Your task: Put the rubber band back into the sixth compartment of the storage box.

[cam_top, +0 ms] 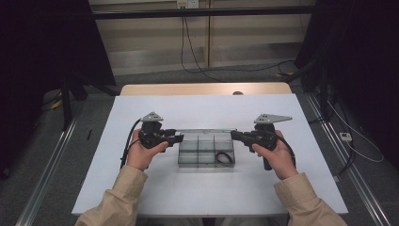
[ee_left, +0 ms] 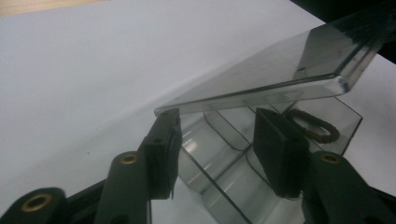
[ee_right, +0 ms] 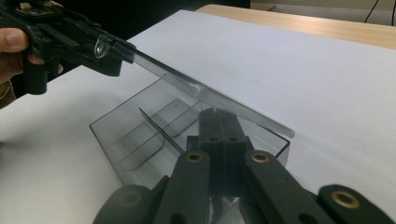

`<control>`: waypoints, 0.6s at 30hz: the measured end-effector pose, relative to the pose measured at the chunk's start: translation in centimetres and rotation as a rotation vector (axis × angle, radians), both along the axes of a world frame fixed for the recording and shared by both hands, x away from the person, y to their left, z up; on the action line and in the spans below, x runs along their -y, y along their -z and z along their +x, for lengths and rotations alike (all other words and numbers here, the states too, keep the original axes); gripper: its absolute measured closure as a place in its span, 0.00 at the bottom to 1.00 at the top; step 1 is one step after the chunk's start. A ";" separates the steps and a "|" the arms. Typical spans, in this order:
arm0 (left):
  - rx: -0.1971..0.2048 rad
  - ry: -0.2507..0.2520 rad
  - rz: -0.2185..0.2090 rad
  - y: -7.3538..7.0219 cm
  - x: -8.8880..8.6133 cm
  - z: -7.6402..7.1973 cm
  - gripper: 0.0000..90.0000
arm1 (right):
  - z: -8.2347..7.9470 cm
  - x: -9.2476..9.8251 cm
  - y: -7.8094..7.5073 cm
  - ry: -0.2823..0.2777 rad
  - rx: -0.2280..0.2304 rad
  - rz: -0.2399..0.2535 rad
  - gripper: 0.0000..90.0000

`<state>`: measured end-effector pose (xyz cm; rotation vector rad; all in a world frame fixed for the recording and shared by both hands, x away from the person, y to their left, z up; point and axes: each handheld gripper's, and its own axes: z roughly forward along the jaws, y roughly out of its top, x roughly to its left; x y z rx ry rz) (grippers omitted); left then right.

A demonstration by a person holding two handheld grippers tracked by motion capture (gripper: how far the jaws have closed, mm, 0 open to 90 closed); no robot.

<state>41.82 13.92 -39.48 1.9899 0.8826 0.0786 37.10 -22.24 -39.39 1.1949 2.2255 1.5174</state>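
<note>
Propping the half-raised lid (ee_right: 210,95) of the clear compartment box (ee_right: 107,140) at mid-table on the left gripper's (ee_left: 217,116) released, unpinching jaws, bracing its end wall with the right gripper's (ee_right: 217,114) clenched jaws, likely risking the lid sliding off and dropping shut over the hair tie (ee_left: 313,126).

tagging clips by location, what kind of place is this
Probably a lab or recording bay, not a home. A white table stands alone between dark curtains, with floor rails and loose cables. A person works a clear compartment box with handheld grippers.
</note>
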 end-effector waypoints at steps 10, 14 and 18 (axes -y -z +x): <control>-0.026 0.081 -0.011 -0.2 -0.1 -1.4 0.86 | -0.6 0.1 0.6 -0.015 0.000 -0.013 1.00; -0.027 0.097 -0.019 -0.1 0.1 -1.7 0.92 | -0.8 0.1 0.8 -0.016 -0.006 -0.012 1.00; -0.031 0.108 -0.022 0.0 0.2 -1.8 0.97 | -0.9 0.2 1.1 -0.015 -0.010 -0.014 1.00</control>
